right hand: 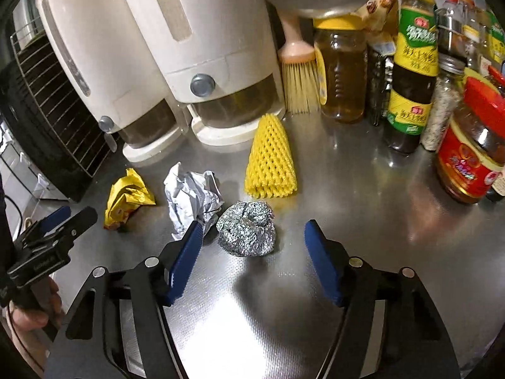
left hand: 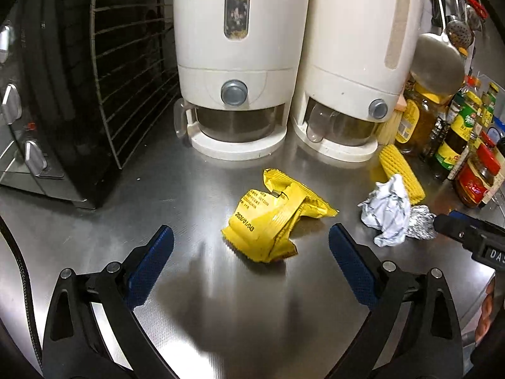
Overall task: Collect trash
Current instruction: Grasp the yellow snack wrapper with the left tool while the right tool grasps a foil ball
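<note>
A crumpled yellow snack wrapper (left hand: 274,218) lies on the steel counter just ahead of my open, empty left gripper (left hand: 251,243); it also shows in the right wrist view (right hand: 127,197). A crumpled white paper ball (right hand: 192,197) lies to its right, with a crumpled foil ball (right hand: 247,229) beside it. My right gripper (right hand: 252,237) is open and empty, with the foil ball just ahead between its fingers. A yellow foam fruit net (right hand: 271,161) lies behind the foil. The paper (left hand: 386,210), foil (left hand: 421,222) and net (left hand: 401,169) show at the right of the left wrist view.
Two white grain dispensers (left hand: 235,63) stand at the back. A black toaster oven (left hand: 56,94) with a wire rack is on the left. Bottles and jars (right hand: 410,69), a brush (right hand: 298,75) and a red-lidded jar (right hand: 473,154) crowd the right.
</note>
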Tool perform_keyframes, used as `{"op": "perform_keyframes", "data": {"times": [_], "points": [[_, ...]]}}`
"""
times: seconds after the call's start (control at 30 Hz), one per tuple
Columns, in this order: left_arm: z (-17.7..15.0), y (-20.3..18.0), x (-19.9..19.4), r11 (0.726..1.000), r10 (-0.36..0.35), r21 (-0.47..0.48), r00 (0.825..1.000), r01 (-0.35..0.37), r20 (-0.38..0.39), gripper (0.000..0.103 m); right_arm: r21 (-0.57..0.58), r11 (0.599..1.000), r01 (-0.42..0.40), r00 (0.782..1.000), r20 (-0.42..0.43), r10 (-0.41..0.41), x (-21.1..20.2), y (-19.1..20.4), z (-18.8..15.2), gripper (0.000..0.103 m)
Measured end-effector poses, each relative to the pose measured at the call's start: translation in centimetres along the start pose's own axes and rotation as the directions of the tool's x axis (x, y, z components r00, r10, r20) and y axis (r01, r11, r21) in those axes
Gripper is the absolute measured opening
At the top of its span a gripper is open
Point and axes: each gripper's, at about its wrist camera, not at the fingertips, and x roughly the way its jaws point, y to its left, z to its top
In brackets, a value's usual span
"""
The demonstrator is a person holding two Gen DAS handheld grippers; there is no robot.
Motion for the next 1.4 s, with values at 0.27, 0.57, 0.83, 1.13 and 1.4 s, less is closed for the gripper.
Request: {"op": "perform_keyframes", "data": {"times": [0.27,0.57,0.83,1.13,1.4], "points": [[0.2,-0.4,4.1,1.0,-0.002,0.018,0.997,0.003,-0.08,0.079,0.007,1.0,-0.007,0.999,-0.046,0.008,2.6,-0.6,0.2,0.068],[0.4,-1.4,5.8,0.998,-0.045,0.045,0.99,0.051,-0.132,0.042,-0.006,1.0,-0.021,0.998,-0.052,0.021,3.3,-0.5,0.3,0.045],[-0.1,-2.5,4.8,0.996,-0.043,0.074,0.99,0.053,-0.134,0.026,-0.033,0.999,-0.005,0.999,-0.048,0.004,2.3,-0.1,-0.5,0.044],[-1.8,-3.3,1.7,0.996,-0.041,0.071,0.992,0.05,-0.122,0.025,-0.038,0.999,0.016,1.0,0.004,-0.016,-1.5,-0.2,-1.6,0.044],[-4.3,-4.4,-3.1,0.995,-0.029,0.09,0.996,0.037,-0.086,0.025,-0.042,0.999,0.034,0.998,0.06,-0.031,-6.8,-0.3,-3.4,0.044]]}}
